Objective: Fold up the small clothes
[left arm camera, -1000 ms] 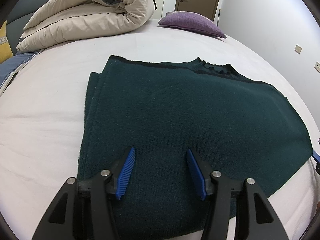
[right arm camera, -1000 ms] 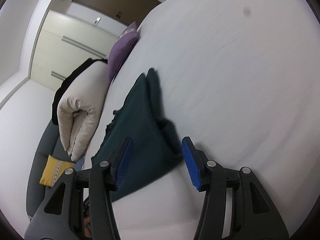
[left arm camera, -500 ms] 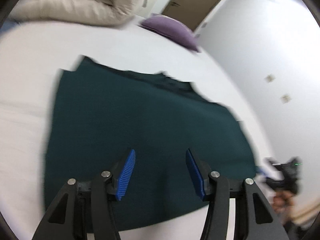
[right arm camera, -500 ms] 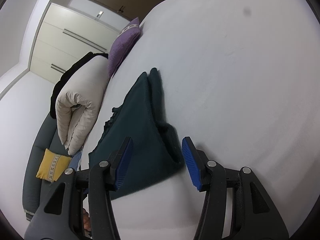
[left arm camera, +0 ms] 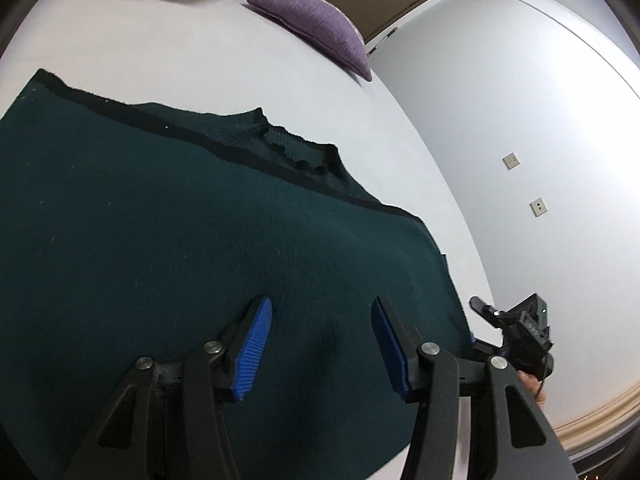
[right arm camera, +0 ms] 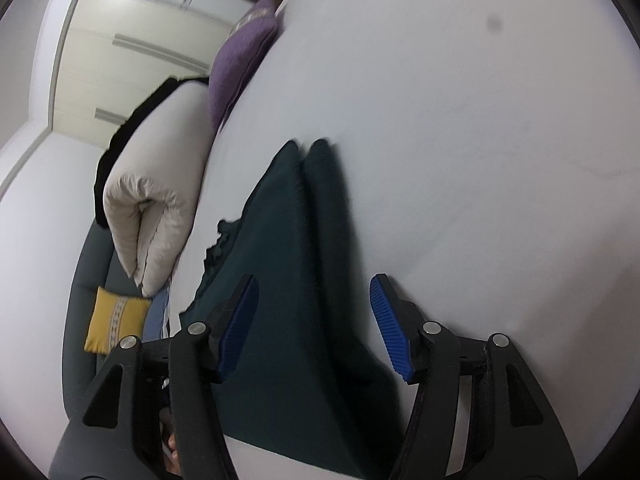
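Your left gripper (left arm camera: 322, 322) hangs with its jaws apart and gripping nothing; the dark green sweater (left arm camera: 168, 240) lies flat on the white bed (left arm camera: 180, 60) beneath and ahead of them, its collar toward the purple pillow (left arm camera: 316, 28). Your right gripper (right arm camera: 314, 304) has just been spreading its jaws, and they stand released: the sweater's folded edge (right arm camera: 304, 248) runs up between them, with no pad pressing on it. The right blue pad (right arm camera: 386, 320) sits over bare sheet. The folded cream duvet (right arm camera: 160, 184) lies beyond.
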`<state>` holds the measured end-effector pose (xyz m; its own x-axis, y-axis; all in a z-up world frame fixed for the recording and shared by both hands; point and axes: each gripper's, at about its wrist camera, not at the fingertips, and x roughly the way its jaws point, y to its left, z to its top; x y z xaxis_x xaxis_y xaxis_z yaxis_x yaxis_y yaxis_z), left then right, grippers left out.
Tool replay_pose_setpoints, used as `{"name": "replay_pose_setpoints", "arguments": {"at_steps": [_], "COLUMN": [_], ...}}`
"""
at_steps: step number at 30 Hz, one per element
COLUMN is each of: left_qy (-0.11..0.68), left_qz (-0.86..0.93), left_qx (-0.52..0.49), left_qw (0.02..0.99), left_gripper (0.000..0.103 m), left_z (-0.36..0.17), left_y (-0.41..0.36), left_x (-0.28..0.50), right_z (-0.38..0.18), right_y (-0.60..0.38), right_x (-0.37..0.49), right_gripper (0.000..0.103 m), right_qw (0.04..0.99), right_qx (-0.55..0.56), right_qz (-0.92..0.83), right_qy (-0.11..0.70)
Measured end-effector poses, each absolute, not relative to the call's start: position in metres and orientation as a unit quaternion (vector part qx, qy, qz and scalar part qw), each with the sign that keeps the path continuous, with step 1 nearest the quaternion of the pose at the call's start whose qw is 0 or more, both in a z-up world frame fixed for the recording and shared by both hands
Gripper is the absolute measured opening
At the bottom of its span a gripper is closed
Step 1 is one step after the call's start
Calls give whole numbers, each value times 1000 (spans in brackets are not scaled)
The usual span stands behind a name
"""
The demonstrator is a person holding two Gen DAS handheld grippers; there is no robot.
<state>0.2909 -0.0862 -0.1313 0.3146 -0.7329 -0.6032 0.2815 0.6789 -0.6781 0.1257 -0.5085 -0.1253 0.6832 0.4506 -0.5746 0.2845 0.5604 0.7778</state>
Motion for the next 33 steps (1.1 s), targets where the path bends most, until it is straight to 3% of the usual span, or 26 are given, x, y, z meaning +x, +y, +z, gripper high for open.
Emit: {"name": "replay_pose_setpoints", "arguments": {"at_steps": [9,17,23,27,33], "left_qy": [492,502,504,506,506], "left_qz": [-328,-311,-305,-305,-308], "left_qx": [-232,-244,-243,-247,-248], "left_qw": [772,769,770,768,766], "left_gripper": [36,10,9,9,13], "left_z": [-144,-151,-151,-151,-147], "left_y": [-72,-58,-58,-57,-57], "left_x": [291,292,292,292,290], "right_z": [-134,-142,-142,-142,-133], "right_y": [-493,-481,-473,-469,-460], "right_x": [146,157,164,164,162], "right_gripper": [56,39,34,17,14], "right_qw": [779,770,770,775,793], "right_qx": [467,454,451,439,415], "right_qz": [94,84,78,63,38], "right_qy": [408,439,445,451,445]}}
